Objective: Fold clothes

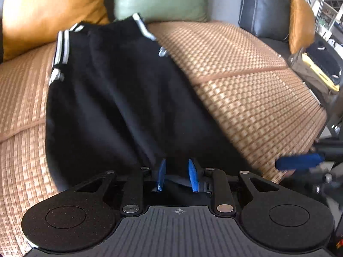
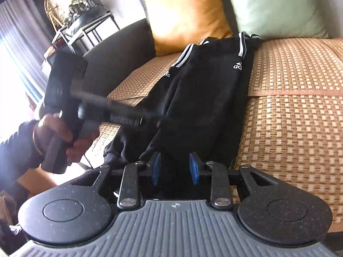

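Two cushions point(image 1: 51, 10) back the black trousers point(image 1: 120, 98) on the woven mat point(image 1: 246, 81).

Bright daylight from the window point(image 2: 12, 60) at left, blown out to white glare; motion blur on the left gripper point(image 2: 120, 115); fisheye bending at edges.

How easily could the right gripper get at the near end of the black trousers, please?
Probably easily: the right gripper has open jaws right at the near end of the black trousers, with nothing between.
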The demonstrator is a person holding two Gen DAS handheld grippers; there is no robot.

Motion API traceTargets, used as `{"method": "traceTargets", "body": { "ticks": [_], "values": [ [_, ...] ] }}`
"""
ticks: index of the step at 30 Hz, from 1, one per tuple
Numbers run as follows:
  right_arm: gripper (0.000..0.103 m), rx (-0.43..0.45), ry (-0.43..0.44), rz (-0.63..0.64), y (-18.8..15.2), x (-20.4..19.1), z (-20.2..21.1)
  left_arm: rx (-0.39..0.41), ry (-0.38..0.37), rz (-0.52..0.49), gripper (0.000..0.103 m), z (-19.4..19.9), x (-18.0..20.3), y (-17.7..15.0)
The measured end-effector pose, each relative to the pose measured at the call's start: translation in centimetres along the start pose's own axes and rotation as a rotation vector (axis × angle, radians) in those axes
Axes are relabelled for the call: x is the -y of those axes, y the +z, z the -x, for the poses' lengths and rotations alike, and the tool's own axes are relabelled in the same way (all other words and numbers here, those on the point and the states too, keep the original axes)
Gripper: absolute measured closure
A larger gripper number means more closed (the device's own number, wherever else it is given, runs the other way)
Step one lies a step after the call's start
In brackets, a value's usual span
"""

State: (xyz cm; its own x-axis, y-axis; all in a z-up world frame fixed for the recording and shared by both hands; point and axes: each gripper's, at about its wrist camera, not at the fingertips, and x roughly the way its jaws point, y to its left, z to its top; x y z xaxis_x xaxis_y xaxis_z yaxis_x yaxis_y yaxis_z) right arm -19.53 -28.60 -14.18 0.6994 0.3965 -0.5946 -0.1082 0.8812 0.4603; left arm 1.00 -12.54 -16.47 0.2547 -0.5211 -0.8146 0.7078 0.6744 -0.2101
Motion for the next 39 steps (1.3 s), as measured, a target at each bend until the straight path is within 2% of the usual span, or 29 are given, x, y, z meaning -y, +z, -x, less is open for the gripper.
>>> {"method": "traceTargets", "body": {
  "ticks": [5,9,12,14,15,18,20,23,27,30,34,39],
  "values": [
    [0.070,0.039,-0.007,-0.056,0.0,0.8,-1.9,0.002,-0.024,0.038,0.064,-0.1,-1.1,-0.3],
    [0.069,-0.051,-0.030,-0.023,-0.6,1.0,-4.3,0.014,-0.037,0.047,0.064,-0.3,-1.2,-0.6],
    [0.070,-0.076,-0.034,-0.022,-1.7,1.5,-4.8,0.038,-0.046,0.083,0.063,0.2,-1.5,-0.9],
    [0.068,-0.090,-0.036,-0.021,-1.5,1.3,-4.3,0.053,-0.058,0.130,0.059,1.2,-1.9,-1.0],
    [0.068,-0.087,-0.036,-0.022,-1.4,1.2,-3.9,0.061,-0.064,0.154,0.052,1.7,-2.1,-1.0],
    [0.068,-0.031,-0.044,-0.024,-0.8,0.8,-1.9,0.157,-0.069,0.201,0.047,5.8,-3.1,-1.9],
    [0.068,0.019,-0.044,-0.035,-0.3,0.9,-0.5,0.193,-0.053,0.228,0.044,7.8,-3.7,-2.9],
    [0.068,0.068,-0.052,-0.047,1.2,1.2,0.2,0.201,-0.049,0.247,0.044,8.5,-4.0,-3.3],
    [0.068,0.112,-0.065,-0.066,5.4,2.3,-0.8,0.204,-0.055,0.258,0.044,8.7,-4.1,-3.1],
    [0.068,0.144,-0.087,-0.054,10.2,3.4,-2.5,0.248,-0.053,0.242,0.043,7.5,-4.0,0.0],
    [0.068,0.180,-0.128,0.003,16.7,4.7,-5.8,0.336,-0.013,0.249,0.040,5.2,-5.7,6.8],
    [0.068,0.175,-0.163,0.067,23.1,8.1,-11.6,0.354,0.014,0.246,0.040,-0.2,-9.0,14.6]
  ]
}}
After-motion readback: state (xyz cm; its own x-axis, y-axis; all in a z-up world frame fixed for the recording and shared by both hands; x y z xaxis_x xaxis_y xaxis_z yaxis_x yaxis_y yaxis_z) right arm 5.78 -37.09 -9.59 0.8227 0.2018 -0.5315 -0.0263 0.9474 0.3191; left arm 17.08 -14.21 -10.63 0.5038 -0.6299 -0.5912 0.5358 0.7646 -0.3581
